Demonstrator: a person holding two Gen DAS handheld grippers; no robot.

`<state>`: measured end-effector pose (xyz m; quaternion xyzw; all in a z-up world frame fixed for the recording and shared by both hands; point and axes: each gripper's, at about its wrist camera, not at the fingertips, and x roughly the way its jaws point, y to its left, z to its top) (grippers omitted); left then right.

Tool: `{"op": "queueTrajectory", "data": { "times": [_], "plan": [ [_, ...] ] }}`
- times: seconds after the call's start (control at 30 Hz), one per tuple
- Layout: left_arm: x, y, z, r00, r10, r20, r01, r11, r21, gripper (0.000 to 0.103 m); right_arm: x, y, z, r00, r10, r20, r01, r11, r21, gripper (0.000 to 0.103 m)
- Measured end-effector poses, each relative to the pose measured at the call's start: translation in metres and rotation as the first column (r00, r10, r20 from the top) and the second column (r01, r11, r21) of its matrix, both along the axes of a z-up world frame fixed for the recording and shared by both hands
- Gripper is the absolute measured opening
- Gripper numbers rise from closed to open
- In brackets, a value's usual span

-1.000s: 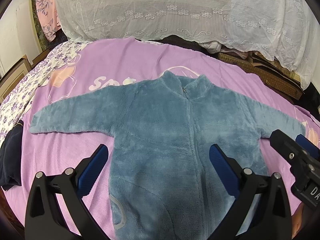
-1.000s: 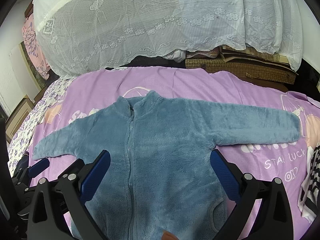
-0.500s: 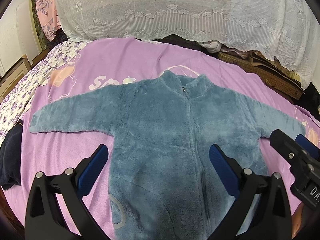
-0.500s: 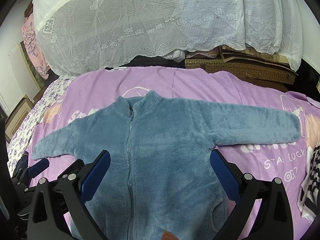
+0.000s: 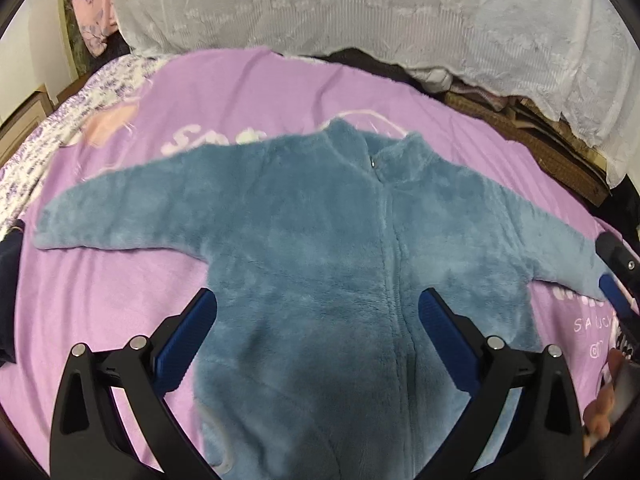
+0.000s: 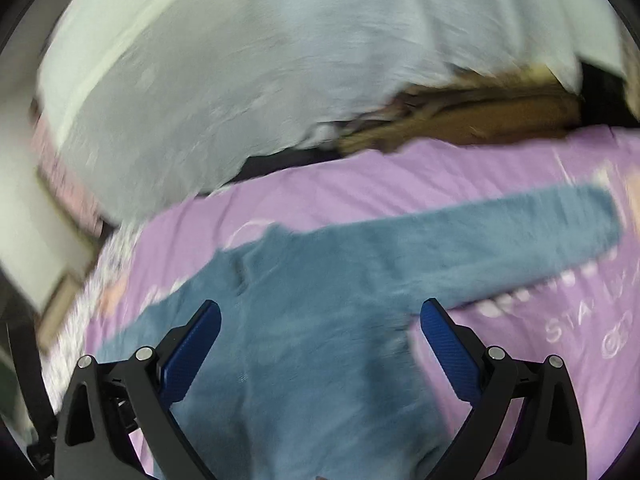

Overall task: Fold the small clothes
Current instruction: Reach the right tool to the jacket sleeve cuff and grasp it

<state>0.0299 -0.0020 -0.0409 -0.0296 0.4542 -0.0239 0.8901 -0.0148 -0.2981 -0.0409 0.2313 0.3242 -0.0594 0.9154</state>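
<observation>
A blue fleece zip jacket [image 5: 320, 240] lies flat, front up, on a purple blanket [image 5: 120, 288], both sleeves spread out sideways. My left gripper [image 5: 318, 316] is open and empty, held above the jacket's lower body. My right gripper [image 6: 320, 320] is open and empty, above the jacket's right side [image 6: 320, 312] near the armpit of the right sleeve [image 6: 500, 236]. The right wrist view is blurred by motion. The right gripper also shows at the right edge of the left wrist view [image 5: 618, 280].
A white lace cover [image 5: 360, 20] drapes over things behind the bed. A woven brown mat [image 5: 540, 136] lies at the back right. A dark garment [image 5: 8, 288] sits at the left edge and a floral sheet [image 5: 48, 128] beyond it.
The right gripper has swung to the right and tilted, toward the jacket's right sleeve. The left gripper has shifted slightly. The jacket has not moved.
</observation>
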Motion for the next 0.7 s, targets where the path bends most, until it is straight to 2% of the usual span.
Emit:
{"op": "queueTrajectory", "data": {
  "times": [0.07,0.13,0.27,0.37,0.4,0.43,0.47,0.6,0.63,0.7],
  "plan": [
    [0.005,-0.012,-0.010,1.000,-0.024,-0.011,0.025,0.999,0.038,0.098,0.002,-0.027,-0.021,0.998,-0.024,-0.054,0.025,0.999,0.020,0.100],
    [0.009,-0.027,-0.022,0.998,-0.053,-0.035,0.056,0.995,0.082,0.098,-0.005,-0.054,-0.038,0.992,-0.091,-0.086,0.094,0.995,0.041,0.100],
    [0.016,-0.052,-0.055,0.990,-0.092,-0.109,0.107,0.983,0.147,0.098,-0.022,-0.100,-0.069,0.974,-0.192,-0.122,0.210,0.965,0.155,0.100],
    [0.019,-0.059,-0.074,0.985,-0.087,-0.149,0.113,0.979,0.171,0.099,-0.024,-0.121,-0.097,0.961,-0.218,-0.173,0.253,0.942,0.219,0.100],
    [0.018,-0.061,-0.078,0.985,-0.081,-0.152,0.108,0.978,0.181,0.099,-0.025,-0.125,-0.103,0.966,-0.212,-0.147,0.243,0.939,0.244,0.100],
    [0.018,-0.061,-0.078,0.986,-0.079,-0.148,0.105,0.977,0.183,0.099,-0.030,-0.124,-0.104,0.970,-0.219,-0.103,0.238,0.941,0.241,0.100],
    [0.016,-0.062,-0.074,0.987,-0.074,-0.140,0.099,0.977,0.187,0.099,-0.029,-0.121,-0.105,0.970,-0.220,-0.100,0.237,0.944,0.231,0.100],
    [0.014,-0.070,-0.056,0.986,-0.100,-0.134,0.121,0.980,0.159,0.099,-0.019,-0.100,-0.106,0.972,-0.186,-0.146,0.196,0.979,0.057,0.100],
    [0.014,-0.078,-0.049,0.983,-0.126,-0.131,0.146,0.977,0.155,0.099,-0.020,-0.102,-0.104,0.972,-0.185,-0.145,0.196,0.978,0.066,0.100],
    [0.016,-0.092,-0.036,0.983,-0.145,-0.113,0.164,0.970,0.179,0.098,-0.028,-0.117,-0.099,0.970,-0.216,-0.112,0.233,0.958,0.169,0.099]
  ]
}}
